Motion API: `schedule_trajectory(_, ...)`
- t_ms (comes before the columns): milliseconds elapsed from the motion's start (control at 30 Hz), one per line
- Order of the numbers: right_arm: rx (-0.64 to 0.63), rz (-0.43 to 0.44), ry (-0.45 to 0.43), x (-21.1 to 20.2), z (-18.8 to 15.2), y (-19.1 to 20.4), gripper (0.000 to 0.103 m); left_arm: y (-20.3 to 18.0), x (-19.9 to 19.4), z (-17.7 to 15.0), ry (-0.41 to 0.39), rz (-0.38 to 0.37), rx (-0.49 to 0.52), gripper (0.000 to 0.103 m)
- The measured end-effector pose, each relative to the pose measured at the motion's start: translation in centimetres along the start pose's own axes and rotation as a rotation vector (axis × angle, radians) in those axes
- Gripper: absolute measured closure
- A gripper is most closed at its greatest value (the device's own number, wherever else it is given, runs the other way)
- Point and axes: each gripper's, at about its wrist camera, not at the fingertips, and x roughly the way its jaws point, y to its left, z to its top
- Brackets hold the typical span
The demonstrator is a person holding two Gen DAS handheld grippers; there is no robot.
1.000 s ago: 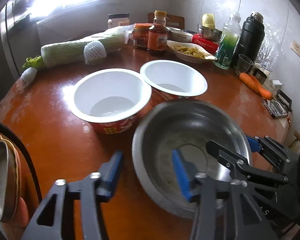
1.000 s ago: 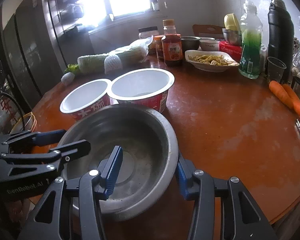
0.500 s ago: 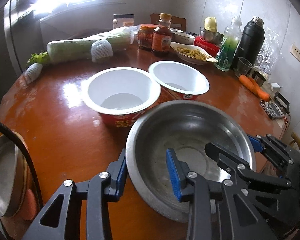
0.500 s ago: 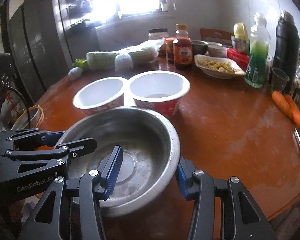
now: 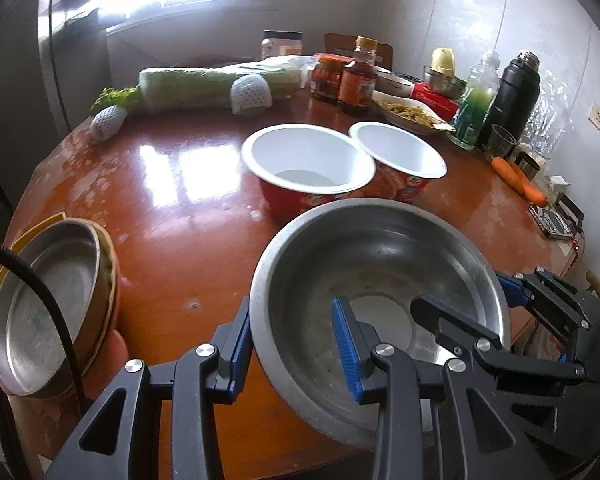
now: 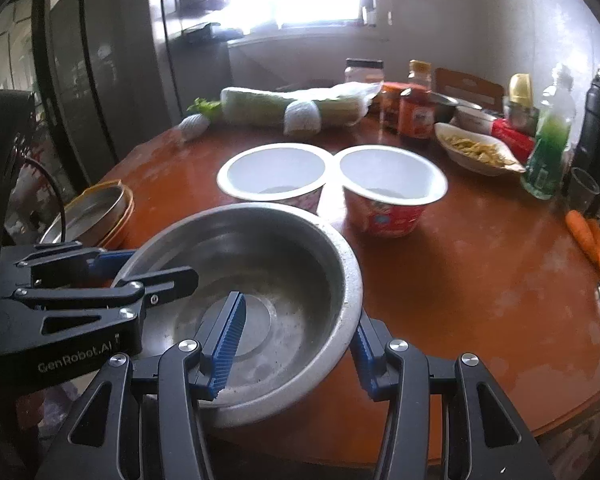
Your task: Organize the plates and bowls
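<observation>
A large steel bowl (image 5: 380, 280) (image 6: 260, 276) is held above the near edge of the round wooden table (image 5: 172, 184). My left gripper (image 5: 296, 344) is shut on its near-left rim, one finger inside and one outside. My right gripper (image 6: 296, 340) is shut on its near-right rim in the same way. Two red paper bowls with white insides (image 5: 308, 164) (image 5: 398, 152) stand side by side behind it. A stack of a steel plate on yellow plates (image 5: 48, 300) (image 6: 92, 212) sits at the table's left edge.
Along the far side stand a wrapped cabbage (image 5: 212, 84), sauce jars (image 5: 356, 80), a dish of food (image 5: 412, 114), a green bottle (image 5: 474, 108) and a black flask (image 5: 512, 92). Carrots (image 5: 520, 176) lie at the right edge. A cable (image 5: 48, 308) crosses the plate stack.
Both grippers have closed onto the steel bowl's rim and lifted it up and back toward the near edge. The plate stack has come further into view on the left.
</observation>
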Motion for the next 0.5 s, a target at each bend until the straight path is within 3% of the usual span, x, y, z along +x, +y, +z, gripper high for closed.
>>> schedule_trajectory(500, 0.01, 0.026, 0.023, 1.5, -0.5, 0.5, 0.05, 0.7, 1.1, -0.5, -0.012, 0.024, -0.007, 0.065)
